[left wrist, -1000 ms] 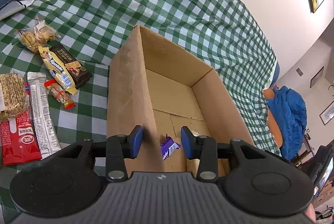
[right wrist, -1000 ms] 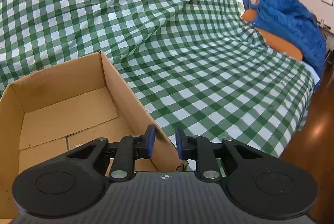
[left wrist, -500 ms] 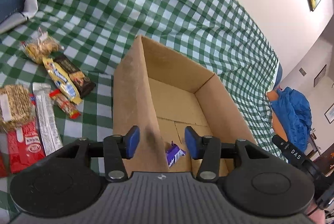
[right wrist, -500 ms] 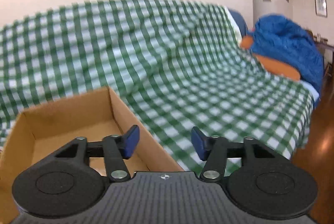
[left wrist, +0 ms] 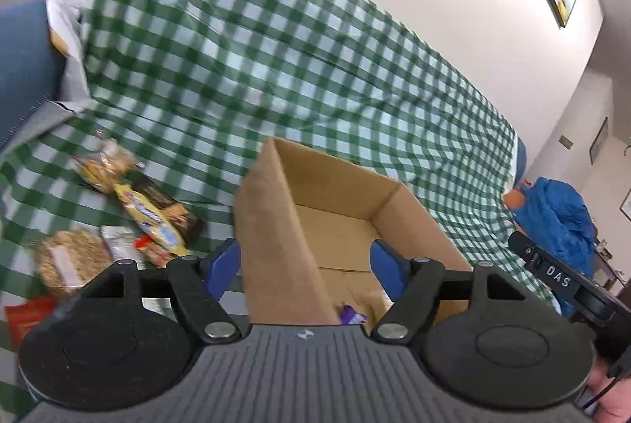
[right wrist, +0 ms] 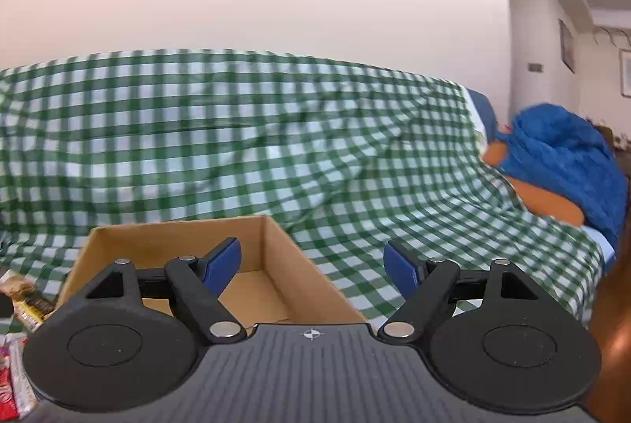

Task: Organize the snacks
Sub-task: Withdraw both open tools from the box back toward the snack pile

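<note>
Both tools are opening with nothing between their blue pads. The left tool (left wrist: 305, 267) was half closed a second ago and now stands wide, its pads either side of the near-left wall of the cardboard box (left wrist: 276, 237) without touching it. The right tool (right wrist: 313, 265) was nearly clenched over the box's right wall a second ago; it too is now spread and carries nothing.

Both views have tipped up since then: the box sat large and close under the pads, and now lies lower and farther off, with more wall showing. That reads as both tools pulling back after a drop.

The purple wrapper (left wrist: 351, 314), seen a second ago between the left tool's pads on the box floor, now lies free at the near end of the box, just above the tool's body. So one snack is stowed, and the next step is probably a reach left to the loose pile.

Count, from the tool outward: two tools, both released; one box; one purple snack visible inside it. Left of the box, on the green checked cloth (left wrist: 236, 68) over what looks like a sofa, lie roughly seven snacks, blurred: a round noodle cake (left wrist: 71, 261), a red packet (left wrist: 27, 316), a silver stick (left wrist: 118, 237), a small red bar (left wrist: 155, 251), a yellow bar (left wrist: 150, 216), a dark bar (left wrist: 169, 204) and a clear cookie bag (left wrist: 104, 166). Far right lies one blue bundle (left wrist: 560, 210).
</note>
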The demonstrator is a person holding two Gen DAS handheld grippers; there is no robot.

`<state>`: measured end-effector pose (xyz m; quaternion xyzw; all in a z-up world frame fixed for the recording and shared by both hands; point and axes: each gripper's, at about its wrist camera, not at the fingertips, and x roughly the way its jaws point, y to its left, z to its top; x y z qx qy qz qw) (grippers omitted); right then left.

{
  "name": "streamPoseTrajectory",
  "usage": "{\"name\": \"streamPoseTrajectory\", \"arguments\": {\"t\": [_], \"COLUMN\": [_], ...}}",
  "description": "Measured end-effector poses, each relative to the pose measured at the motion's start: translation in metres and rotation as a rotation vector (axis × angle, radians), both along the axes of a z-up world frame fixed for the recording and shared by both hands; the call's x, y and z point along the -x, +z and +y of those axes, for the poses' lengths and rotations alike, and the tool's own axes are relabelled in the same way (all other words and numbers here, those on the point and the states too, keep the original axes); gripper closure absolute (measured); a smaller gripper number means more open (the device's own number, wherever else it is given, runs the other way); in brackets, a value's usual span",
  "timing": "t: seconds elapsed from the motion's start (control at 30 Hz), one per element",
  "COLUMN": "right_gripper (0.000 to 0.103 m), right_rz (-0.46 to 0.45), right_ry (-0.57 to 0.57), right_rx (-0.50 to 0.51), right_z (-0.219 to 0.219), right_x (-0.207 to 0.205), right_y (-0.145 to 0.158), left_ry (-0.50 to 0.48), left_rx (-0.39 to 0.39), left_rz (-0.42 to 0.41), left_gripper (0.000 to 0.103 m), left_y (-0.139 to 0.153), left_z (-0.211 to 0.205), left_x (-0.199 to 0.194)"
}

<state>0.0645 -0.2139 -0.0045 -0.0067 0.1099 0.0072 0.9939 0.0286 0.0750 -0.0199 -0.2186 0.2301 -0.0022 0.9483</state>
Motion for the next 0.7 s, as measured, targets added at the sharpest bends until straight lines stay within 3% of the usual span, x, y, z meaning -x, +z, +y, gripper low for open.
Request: {"name": "streamPoseTrajectory", "arguments": {"t": [0.13, 0.3, 0.5, 0.57, 0.6, 0.63, 0.7], "right_gripper": [0.022, 0.020, 0.023, 0.025, 0.027, 0.029, 0.032], "right_rz": [-0.007, 0.017, 0.043, 0.049, 0.051, 0.053, 0.063], "right_ry": [0.053, 0.138, 0.291, 0.339, 0.360, 0.382, 0.420], "right_rx": [-0.040, -0.087, -0.018, 0.005, 0.019, 0.030, 0.033], "right_z": [0.013, 0.033, 0.071, 0.082, 0.087, 0.092, 0.098], "right_x": [0.010, 0.020, 0.031, 0.034, 0.035, 0.037, 0.039], "right_y": [0.007, 0.013, 0.006, 0.003, 0.001, -0.001, -0.004], "left_ry": [0.011, -0.052, -0.063, -0.034, -0.001, 0.021, 0.083], "left_rx": [0.000, 0.084, -0.007, 0.070, 0.195, 0.262, 0.309], "left_rz": [0.048, 0.128, 0.079, 0.089, 0.131, 0.141, 0.131], "left_gripper": [0.026, 0.027, 0.060, 0.066, 0.073, 0.076, 0.076], "left_y": [0.005, 0.014, 0.030, 0.012, -0.001, -0.007, -0.010], "left_z": [0.017, 0.056, 0.102, 0.122, 0.138, 0.148, 0.164], "left_x": [0.008, 0.007, 0.008, 0.013, 0.013, 0.013, 0.017]}}
